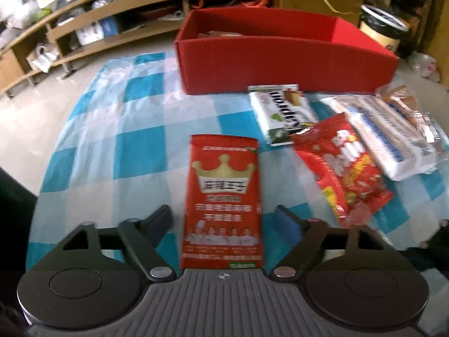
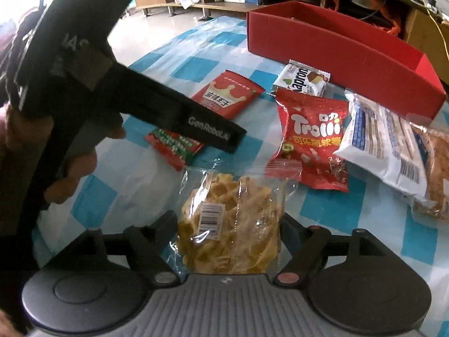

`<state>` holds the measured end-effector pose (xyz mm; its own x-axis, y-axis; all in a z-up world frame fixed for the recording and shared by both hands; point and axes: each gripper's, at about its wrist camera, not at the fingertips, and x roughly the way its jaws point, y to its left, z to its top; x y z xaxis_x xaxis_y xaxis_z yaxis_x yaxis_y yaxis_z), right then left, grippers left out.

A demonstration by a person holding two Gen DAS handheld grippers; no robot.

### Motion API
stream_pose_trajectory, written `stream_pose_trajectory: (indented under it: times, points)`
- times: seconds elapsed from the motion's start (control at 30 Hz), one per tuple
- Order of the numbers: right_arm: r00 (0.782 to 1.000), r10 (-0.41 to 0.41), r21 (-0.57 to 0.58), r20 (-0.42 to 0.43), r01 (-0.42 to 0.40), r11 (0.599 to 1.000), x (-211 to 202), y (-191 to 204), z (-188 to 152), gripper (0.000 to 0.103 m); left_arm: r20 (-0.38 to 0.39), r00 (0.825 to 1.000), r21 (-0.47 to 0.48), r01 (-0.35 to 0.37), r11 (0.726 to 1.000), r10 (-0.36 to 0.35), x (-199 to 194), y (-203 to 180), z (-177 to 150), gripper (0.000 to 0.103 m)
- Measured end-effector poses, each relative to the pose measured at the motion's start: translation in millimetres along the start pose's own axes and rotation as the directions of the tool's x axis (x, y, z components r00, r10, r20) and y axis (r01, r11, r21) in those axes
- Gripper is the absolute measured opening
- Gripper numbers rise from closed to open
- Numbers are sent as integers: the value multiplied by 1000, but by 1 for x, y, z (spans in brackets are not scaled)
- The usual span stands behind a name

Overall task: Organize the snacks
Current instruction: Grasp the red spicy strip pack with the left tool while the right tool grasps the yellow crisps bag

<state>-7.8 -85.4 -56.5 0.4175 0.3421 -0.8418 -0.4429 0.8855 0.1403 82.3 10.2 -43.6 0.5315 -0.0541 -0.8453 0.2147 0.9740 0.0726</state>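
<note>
Right hand-held gripper (image 2: pixel 228 226) open astride clear chip bag (image 2: pixel 230 224); Trolli bag (image 2: pixel 311 137) beyond; red box (image 2: pixel 336 50) far right.

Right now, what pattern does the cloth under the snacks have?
Blue and white checks on the cloth, clearest in the left wrist view.

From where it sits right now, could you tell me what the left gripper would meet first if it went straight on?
Most likely the red crown packet, which lies between the open fingers of the left gripper, flat on the checked cloth; depth is uncertain.
</note>
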Motion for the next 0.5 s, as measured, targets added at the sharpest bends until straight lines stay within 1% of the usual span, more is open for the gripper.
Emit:
stream_pose_trajectory:
  times: [0.03,0.07,0.2,0.23,0.3,0.5]
  points:
    - [1000,6,5,5,-6,1000,-1,-2,-1,71,-7,1000,-25,21,999,-21,1,5,0,88]
    - [1000,8,8,5,-8,1000,-2,-3,-2,70,-7,1000,-33,24,999,-24,1,7,1,86]
    - [999,21,25,29,-22,999,-15,-11,-7,59,-9,1000,-39,15,999,-15,-2,11,2,73]
    - [999,22,38,31,-23,999,-18,-14,-8,58,-8,1000,-43,13,999,-13,-3,12,2,69]
    - [999,19,67,45,-22,998,-25,-22,-11,56,-8,1000,-54,10,998,-11,-3,15,3,64]
    - [996,30,156,87,-44,987,-38,-43,-17,55,-9,1000,-70,2,998,-3,-5,15,3,60]
